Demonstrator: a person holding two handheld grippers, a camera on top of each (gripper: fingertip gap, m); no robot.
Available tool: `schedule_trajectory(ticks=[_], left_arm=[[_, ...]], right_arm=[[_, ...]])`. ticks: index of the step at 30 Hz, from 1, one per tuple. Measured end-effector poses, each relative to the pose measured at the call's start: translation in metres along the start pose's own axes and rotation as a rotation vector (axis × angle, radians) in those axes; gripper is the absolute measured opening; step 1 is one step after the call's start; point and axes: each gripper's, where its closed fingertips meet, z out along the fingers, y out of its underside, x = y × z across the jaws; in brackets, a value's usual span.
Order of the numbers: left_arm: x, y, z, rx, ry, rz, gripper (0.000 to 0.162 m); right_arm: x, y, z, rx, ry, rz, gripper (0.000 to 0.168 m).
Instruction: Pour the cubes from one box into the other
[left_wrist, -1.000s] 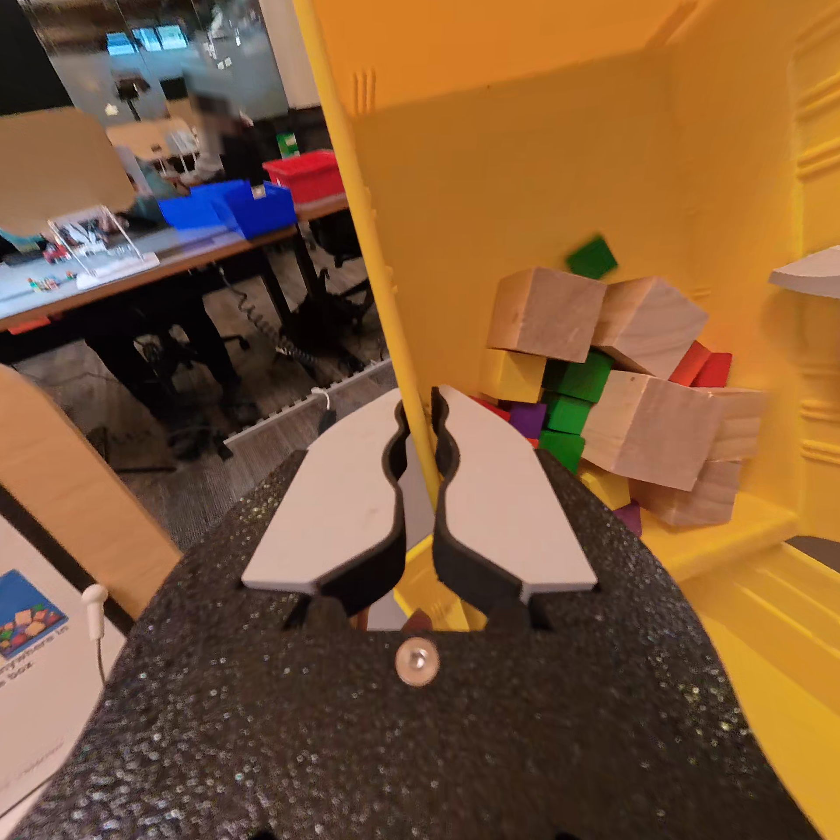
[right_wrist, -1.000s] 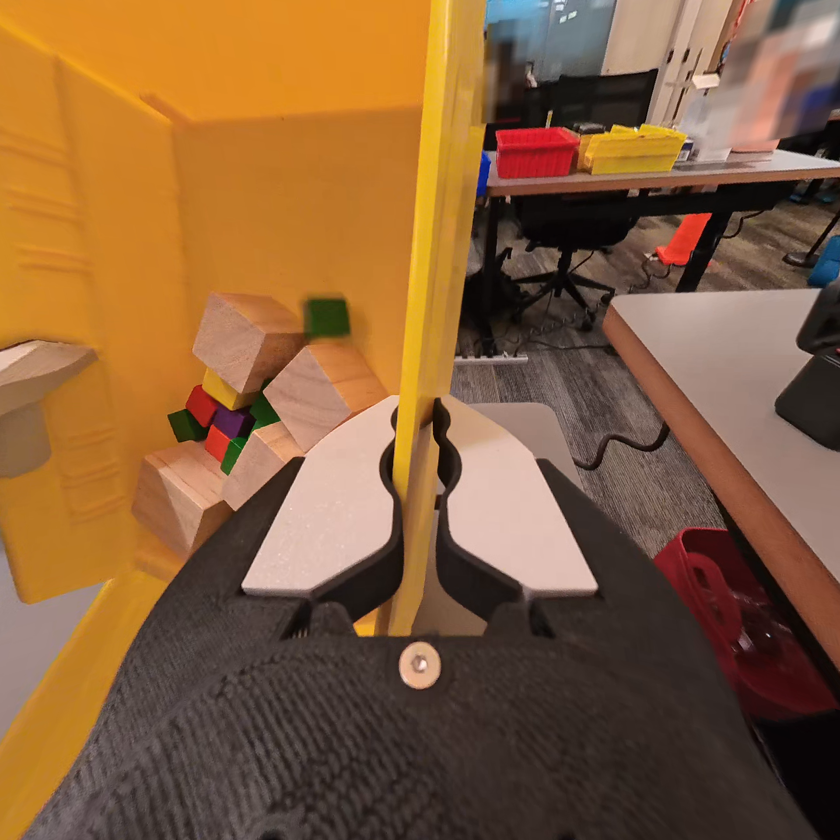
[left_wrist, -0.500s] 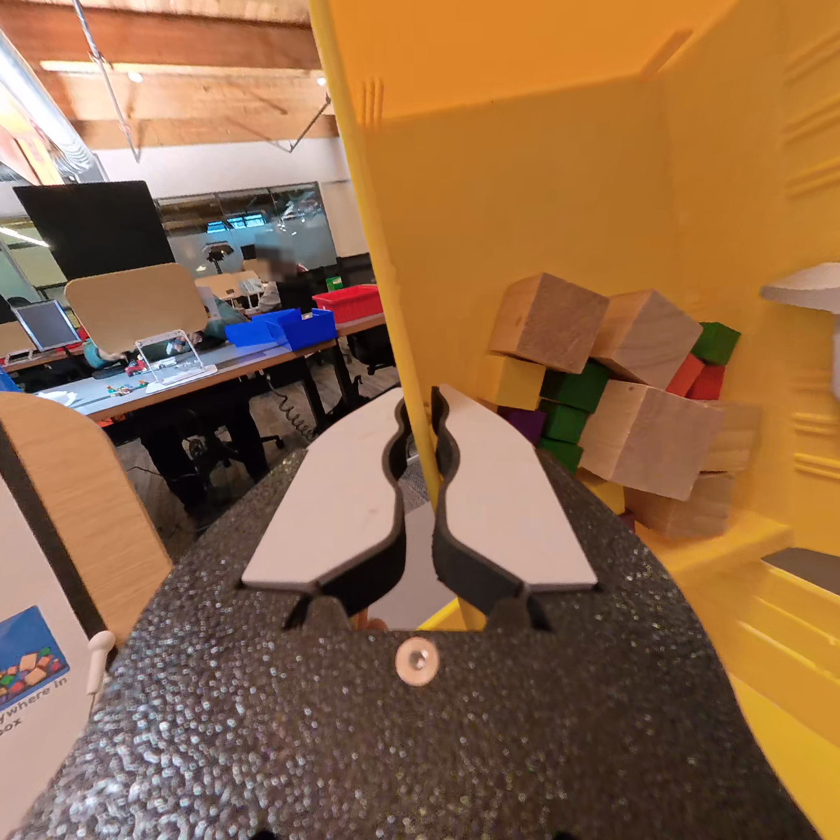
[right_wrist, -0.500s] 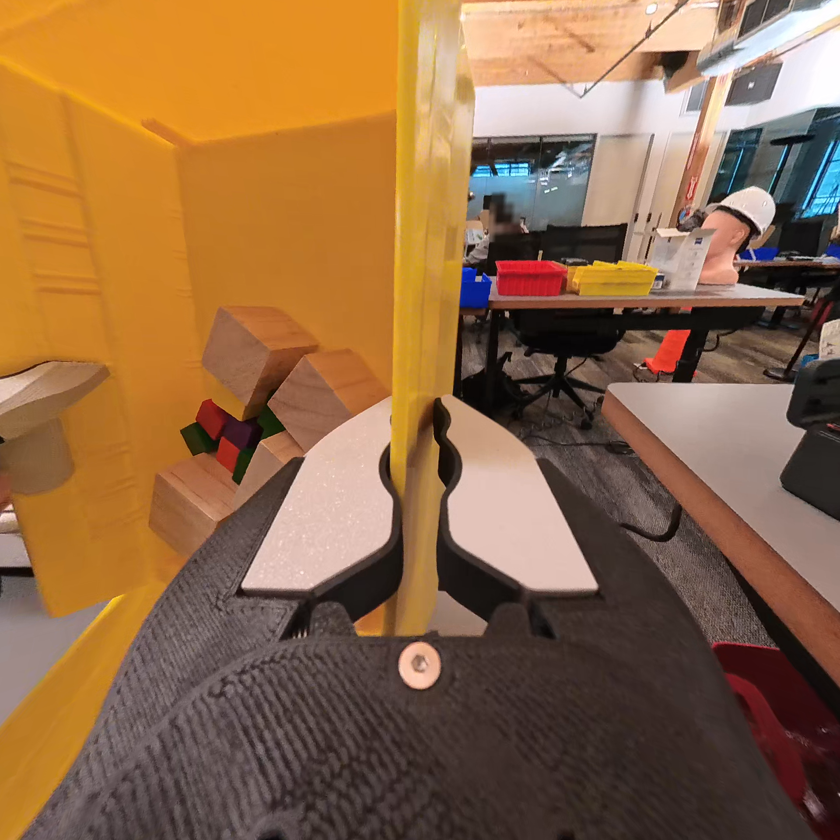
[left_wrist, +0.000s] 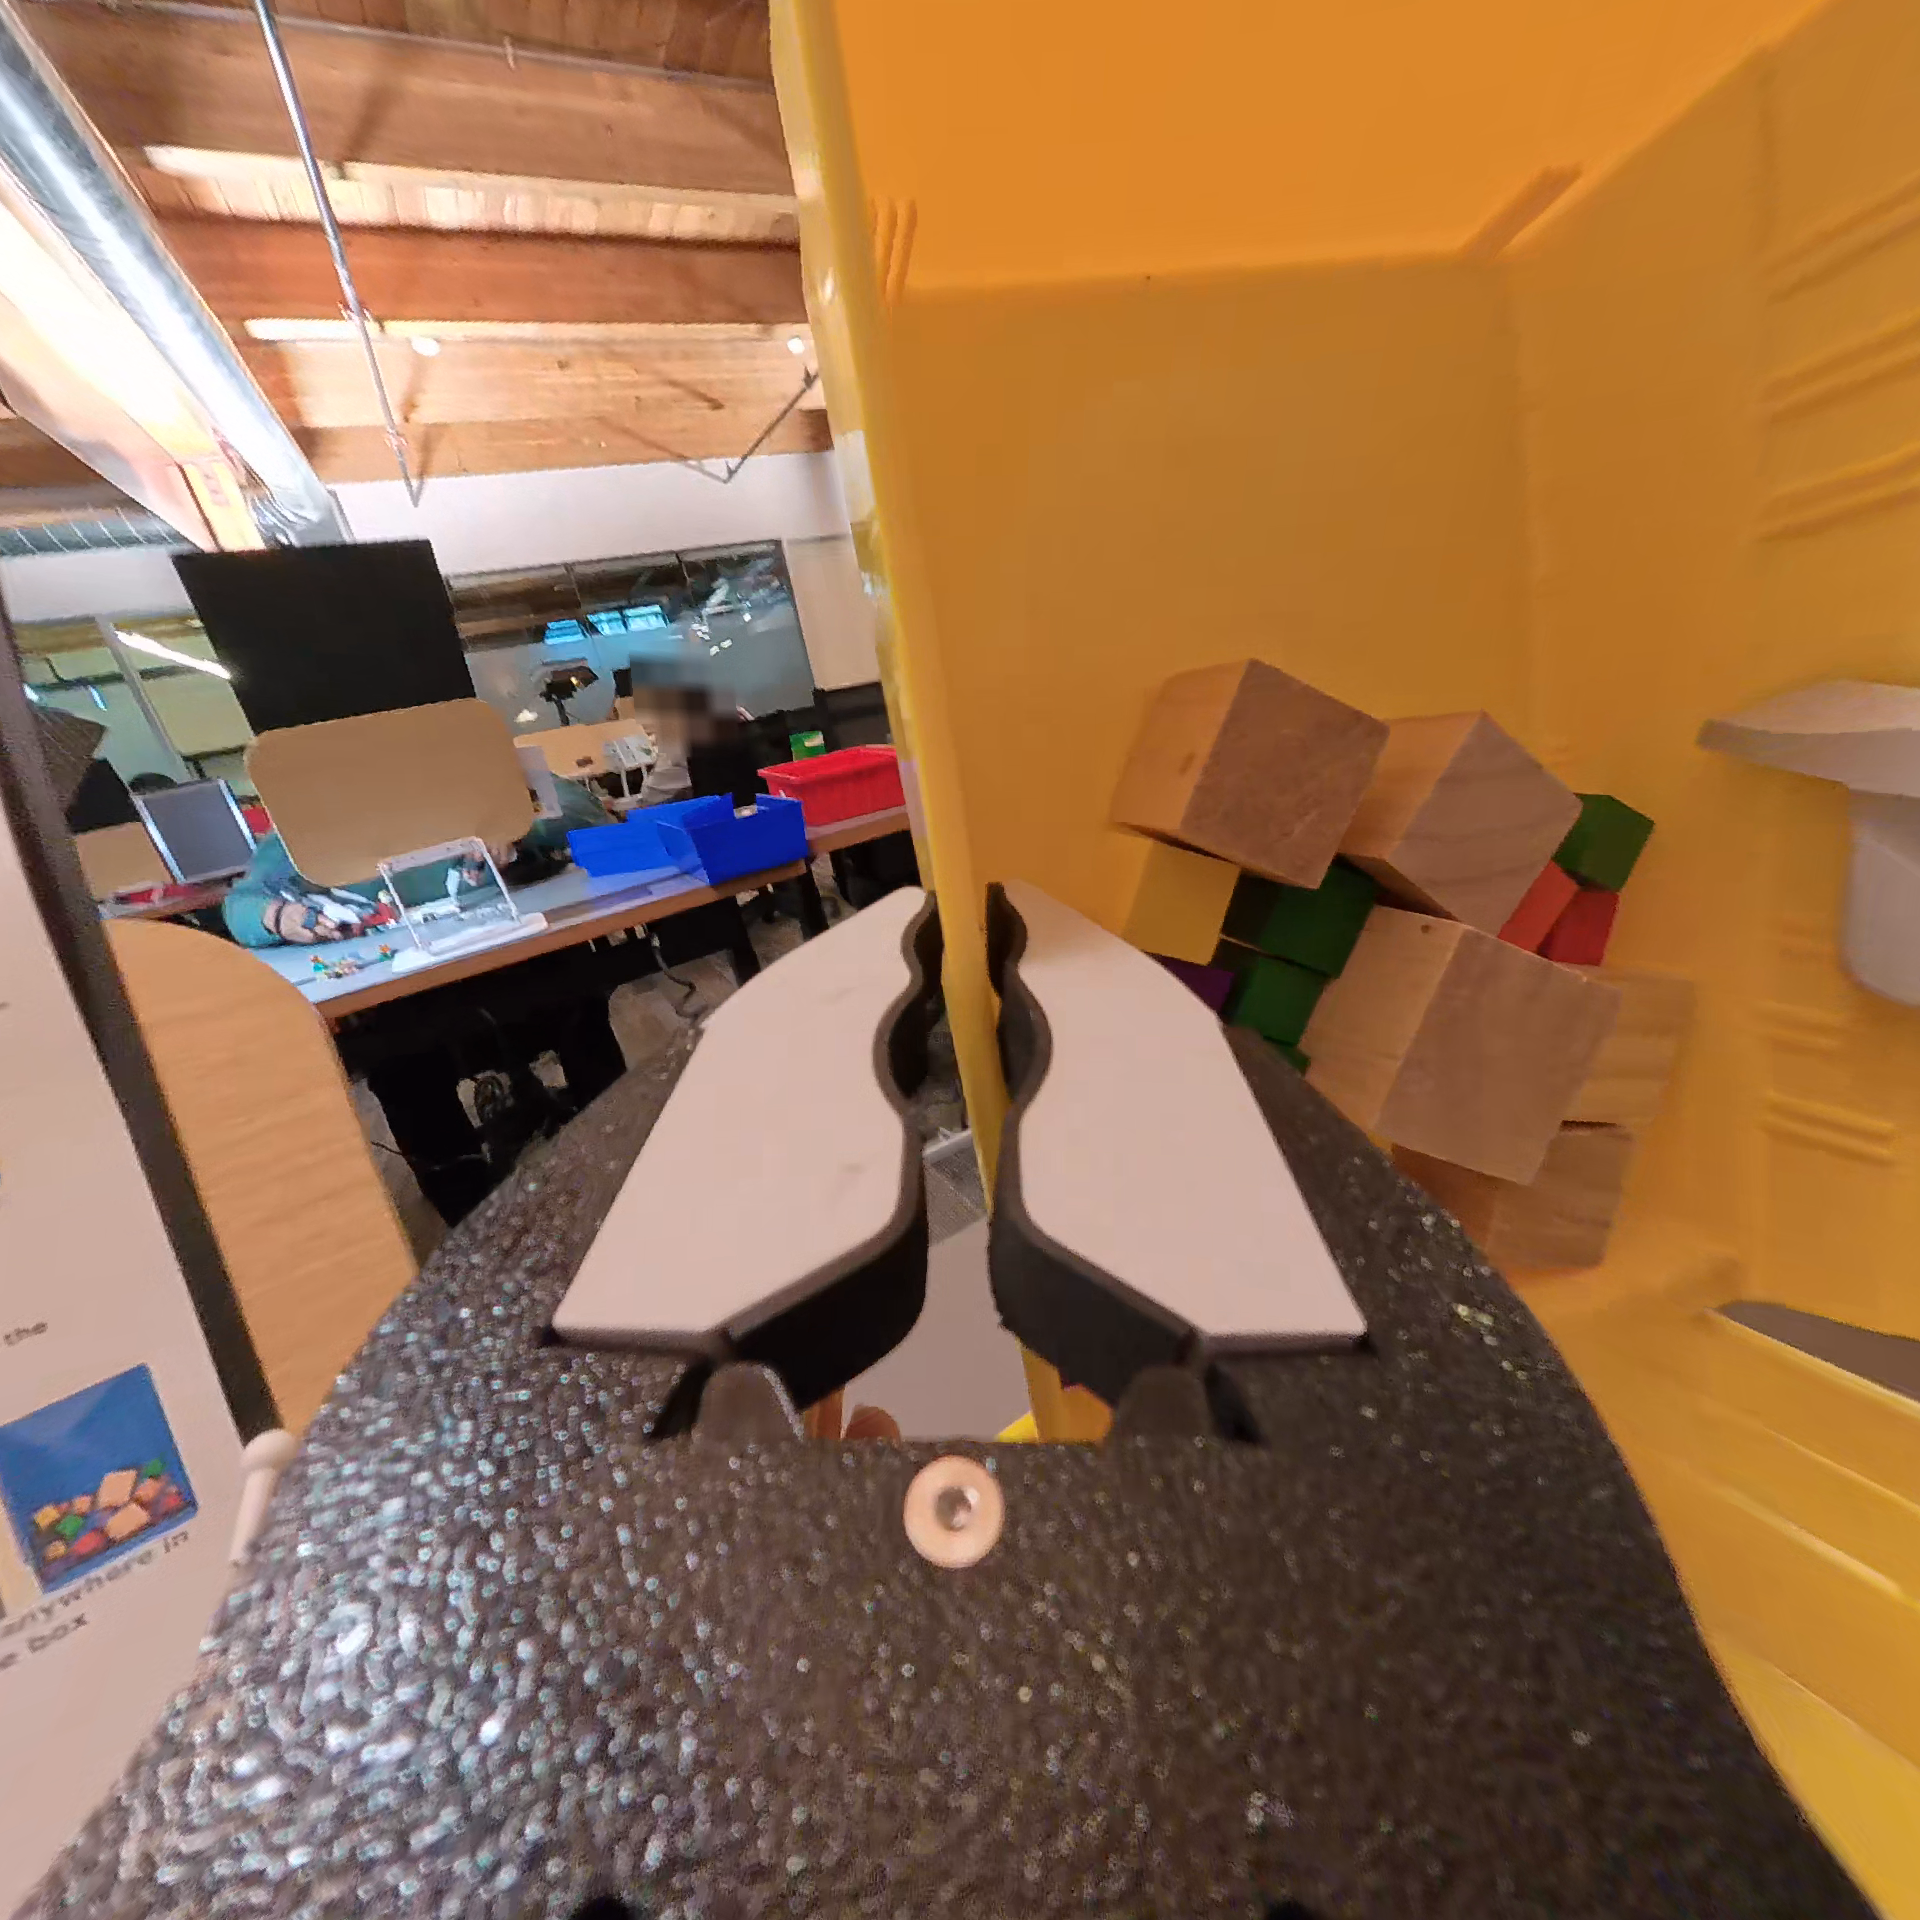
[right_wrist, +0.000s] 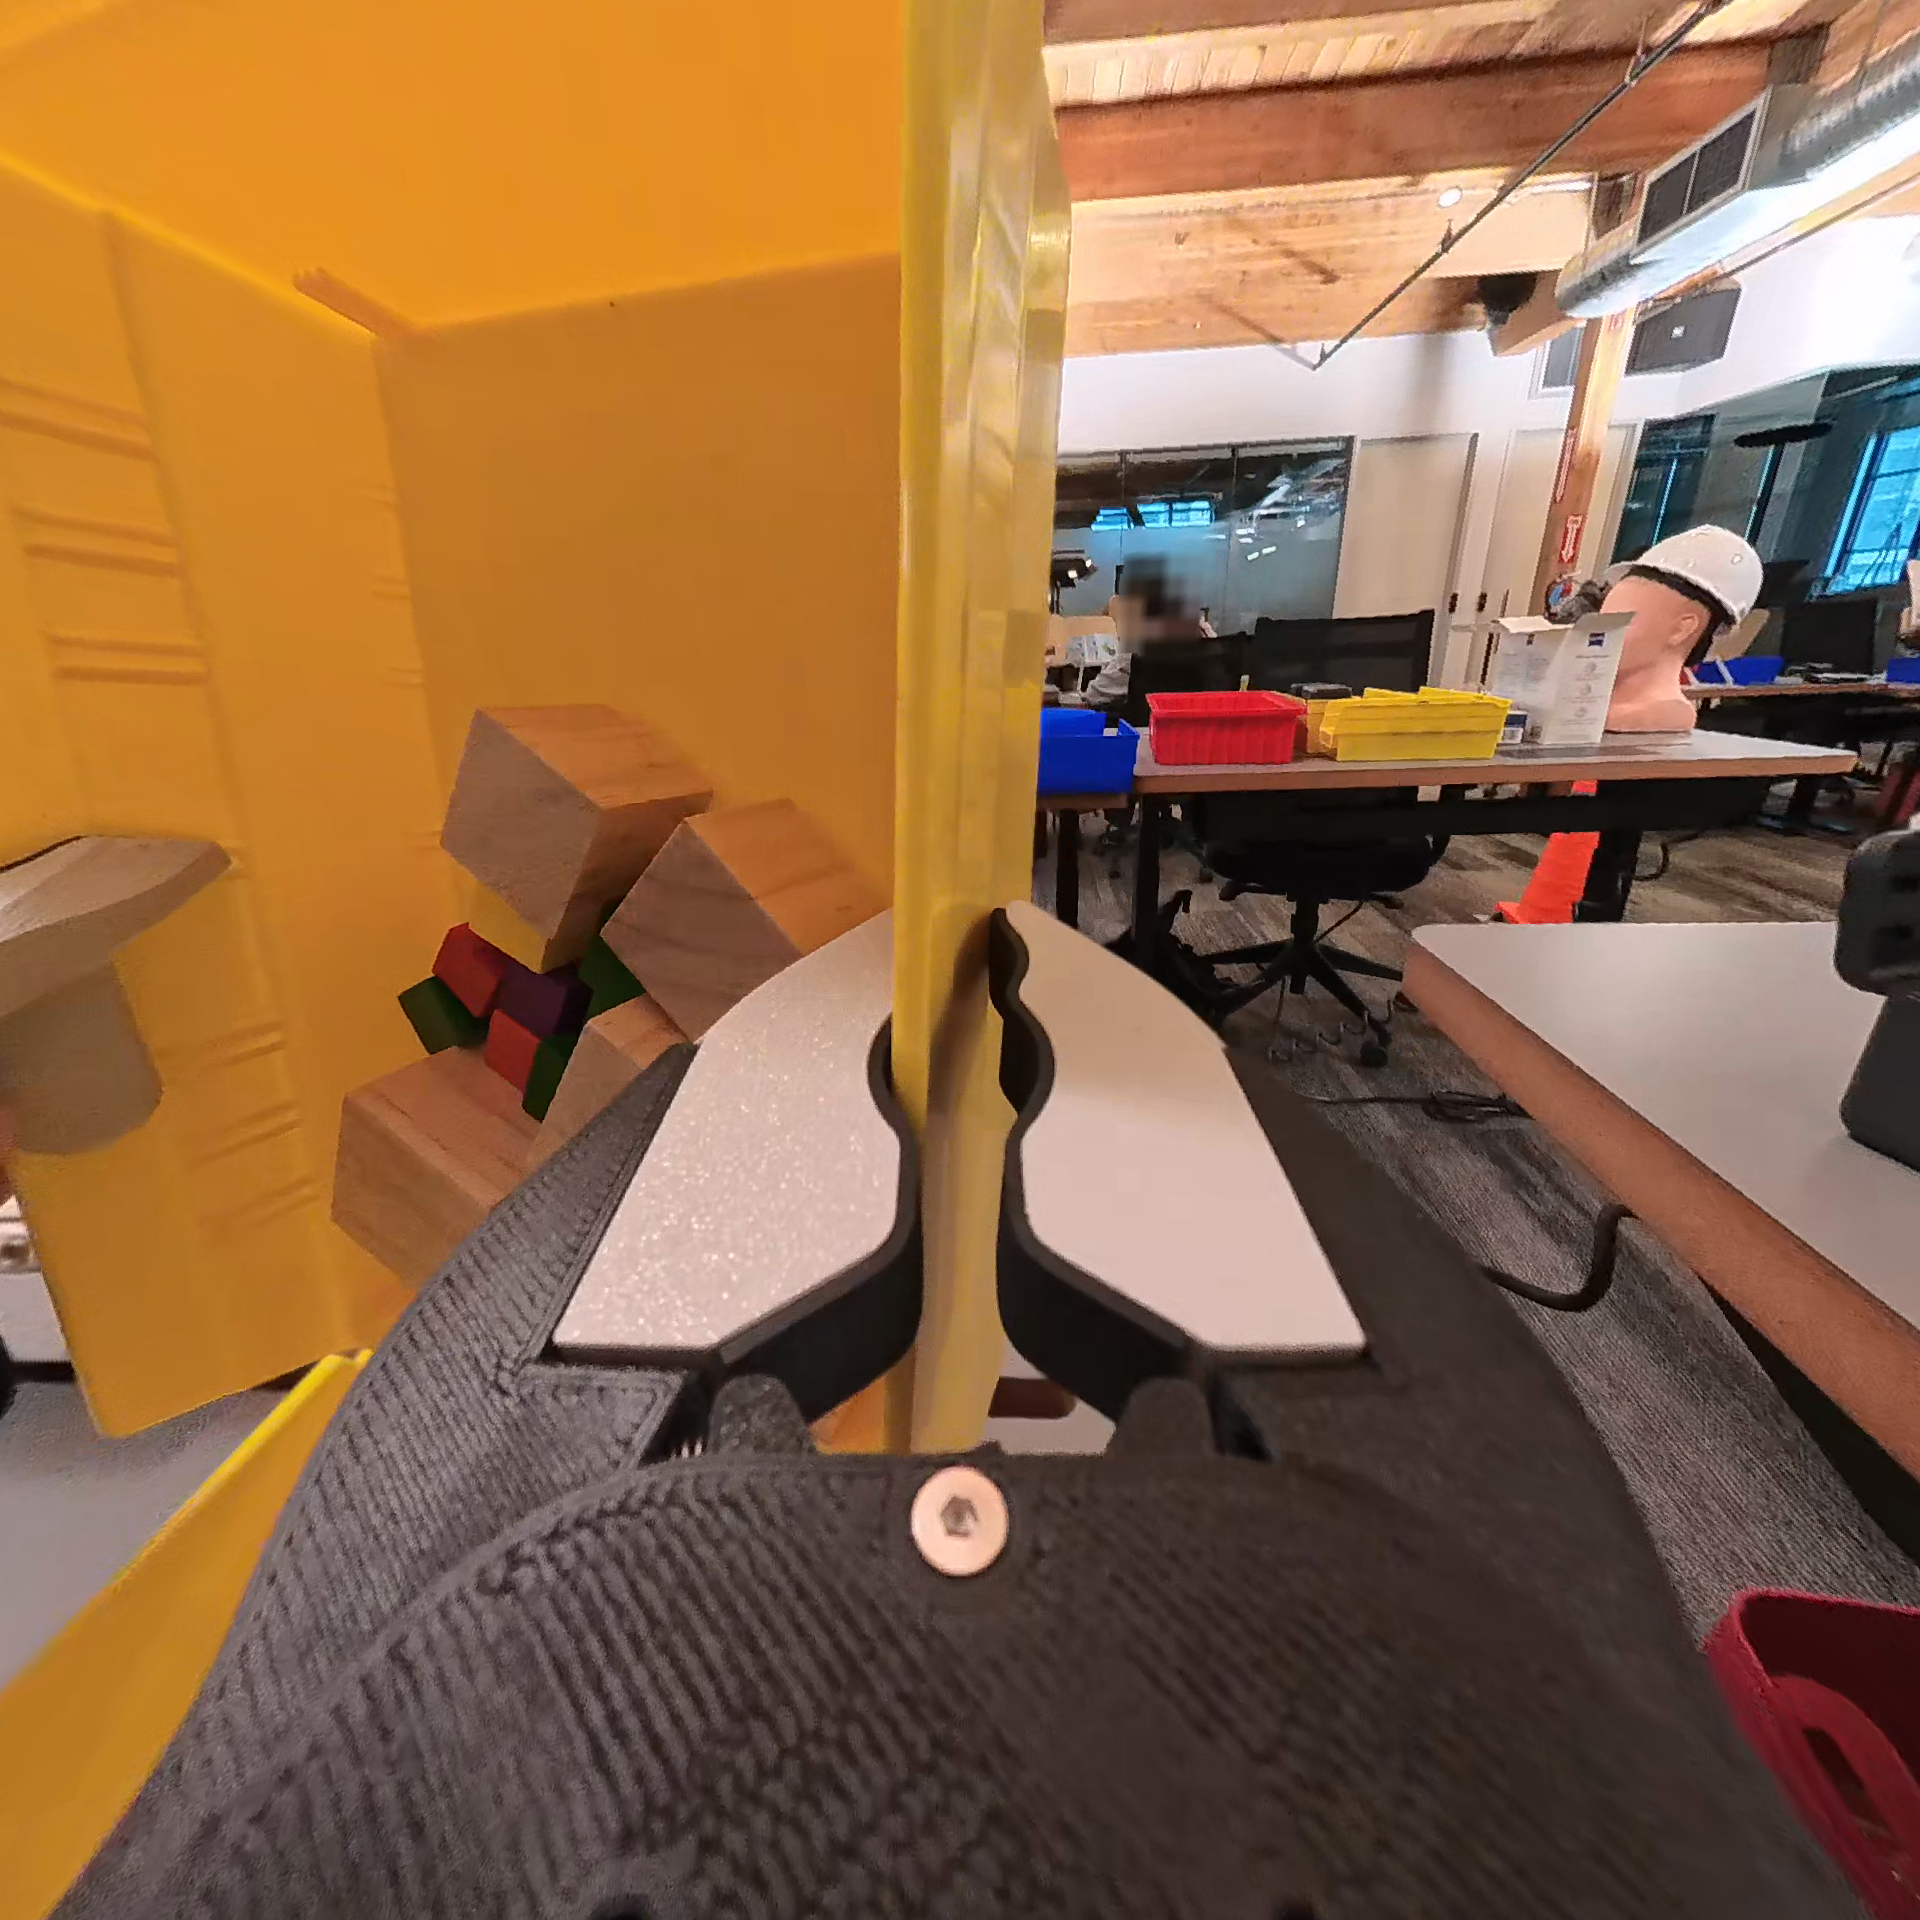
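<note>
Both grippers hold one yellow box (left_wrist: 1195, 520) raised and tipped, its open side facing me. My left gripper (left_wrist: 961, 904) is shut on its left wall. My right gripper (right_wrist: 945, 920) is shut on its right wall (right_wrist: 977, 520). Several cubes are piled in the box's far corner: large wooden cubes (left_wrist: 1247, 774) over small green, red, yellow and purple ones (left_wrist: 1288, 920); the pile also shows in the right wrist view (right_wrist: 561, 821). A finger of each gripper shows from the opposite view (left_wrist: 1829, 727) (right_wrist: 94, 904). More yellow plastic (left_wrist: 1818, 1507) lies below.
A white table (right_wrist: 1714, 1039) with a dark object stands on the right, a red basket (right_wrist: 1829, 1745) on the floor beside it. A white printed card (left_wrist: 94, 1455) and a wooden board (left_wrist: 249, 1143) are at left. Farther desks carry blue, red and yellow bins.
Both views have swung upward, from floor to ceiling. A green cube that was loose in the air above the pile has landed on its right side. Both grips are unchanged.
</note>
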Motion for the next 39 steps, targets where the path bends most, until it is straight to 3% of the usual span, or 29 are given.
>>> schedule_trajectory(ticks=[24, 39], left_arm=[[0.008, 0.002, -0.003, 0.017, 0.047, -0.037, 0.012], [0.002, -0.021, -0.005, 0.086, 0.035, -0.037, 0.013]], right_arm=[[0.004, 0.003, 0.004, 0.027, -0.04, 0.027, 0.01], [-0.002, -0.004, 0.008, 0.107, -0.066, 0.088, 0.01]])
